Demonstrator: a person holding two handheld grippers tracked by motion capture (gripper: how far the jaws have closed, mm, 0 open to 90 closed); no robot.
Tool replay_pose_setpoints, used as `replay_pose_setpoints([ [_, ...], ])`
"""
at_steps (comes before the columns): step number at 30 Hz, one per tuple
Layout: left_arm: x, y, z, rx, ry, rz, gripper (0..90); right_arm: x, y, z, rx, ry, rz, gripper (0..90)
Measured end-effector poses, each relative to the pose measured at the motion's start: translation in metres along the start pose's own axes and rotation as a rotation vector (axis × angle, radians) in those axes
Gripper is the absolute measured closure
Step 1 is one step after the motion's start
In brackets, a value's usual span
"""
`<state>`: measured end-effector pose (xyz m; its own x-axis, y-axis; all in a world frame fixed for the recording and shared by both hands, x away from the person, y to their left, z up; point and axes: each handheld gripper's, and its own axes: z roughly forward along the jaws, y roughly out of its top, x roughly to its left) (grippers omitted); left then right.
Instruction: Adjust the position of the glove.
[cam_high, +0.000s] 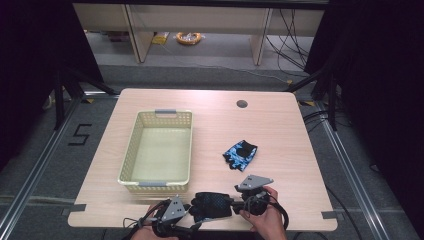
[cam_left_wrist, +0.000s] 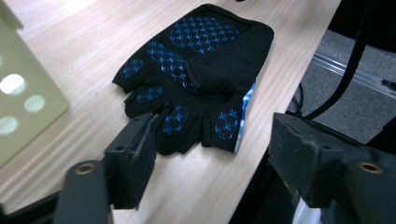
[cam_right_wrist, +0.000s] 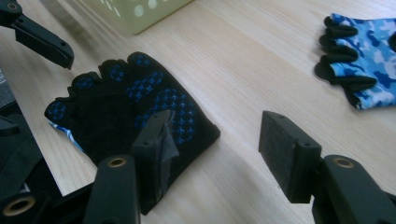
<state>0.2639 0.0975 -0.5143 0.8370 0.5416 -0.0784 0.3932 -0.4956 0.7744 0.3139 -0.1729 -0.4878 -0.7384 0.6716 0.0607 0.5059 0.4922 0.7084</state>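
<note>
From above, my left gripper (cam_high: 186, 216) and right gripper (cam_high: 235, 202) flank the black glove (cam_high: 212, 205) at the worktop's (cam_high: 280, 125) near edge, its long axis running along that edge. A camouflage glove (cam_high: 240, 153) lies farther in, right of the basket (cam_high: 161, 149); beyond the far edge are grey floor, cables and desk legs.

In the left gripper view, my jaws stand partly open, empty; the black glove (cam_left_wrist: 196, 74), palm up, points its fingertips toward them, the left pad at those tips.

In the right gripper view, my jaws are partly open; the left pad sits over the black glove's (cam_right_wrist: 126, 107) cuff edge, with no grip that I can see.
</note>
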Motion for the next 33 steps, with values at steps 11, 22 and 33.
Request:
replay_pose_setpoints([
  [11, -0.007, 0.006, 0.012, 0.062, 0.014, 0.098, 59.1, -0.005, 0.005, 0.021, 0.050, 0.040, 0.017, 61.5],
  [22, -0.004, 0.007, 0.012, 0.054, 0.040, 0.113, 81.1, -0.010, 0.001, 0.024, 0.057, 0.078, 0.052, 84.0],
  [33, -0.008, 0.020, 0.009, 0.012, 0.026, 0.126, 83.1, -0.010, 0.013, 0.001, -0.030, 0.055, 0.009, 85.8],
])
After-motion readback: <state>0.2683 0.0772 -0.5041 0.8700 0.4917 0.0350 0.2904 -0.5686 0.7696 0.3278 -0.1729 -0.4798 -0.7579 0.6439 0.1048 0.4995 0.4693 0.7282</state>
